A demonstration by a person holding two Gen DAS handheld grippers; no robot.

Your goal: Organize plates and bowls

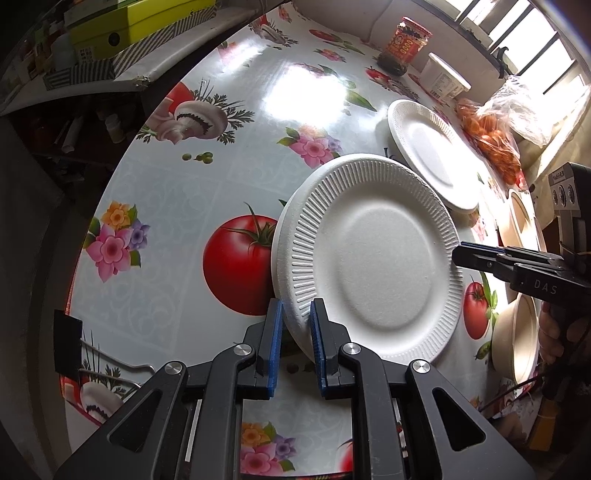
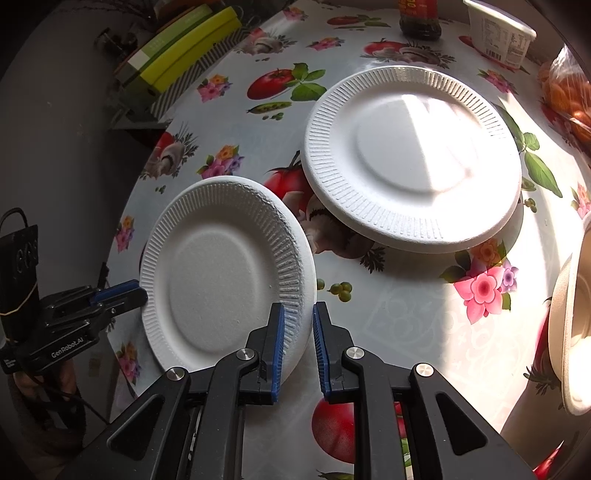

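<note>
A white ribbed foam plate (image 1: 369,258) is held tilted above the table by both grippers. My left gripper (image 1: 297,314) is shut on its near rim. My right gripper (image 2: 298,317) grips the opposite rim of the same plate (image 2: 221,273); it shows in the left wrist view (image 1: 460,254) at the plate's right edge. A second white foam plate (image 1: 428,151) lies flat on the table behind; it shows in the right wrist view (image 2: 410,155). Tan paper bowls (image 1: 517,336) stand at the right.
The table (image 1: 166,192) has a glossy cloth printed with tomatoes and flowers. A sauce jar (image 1: 404,44), a white tub (image 1: 443,77) and a bag of orange fruit (image 1: 495,136) stand at the far edge. A shelf with green boxes (image 1: 122,29) is beyond the left edge.
</note>
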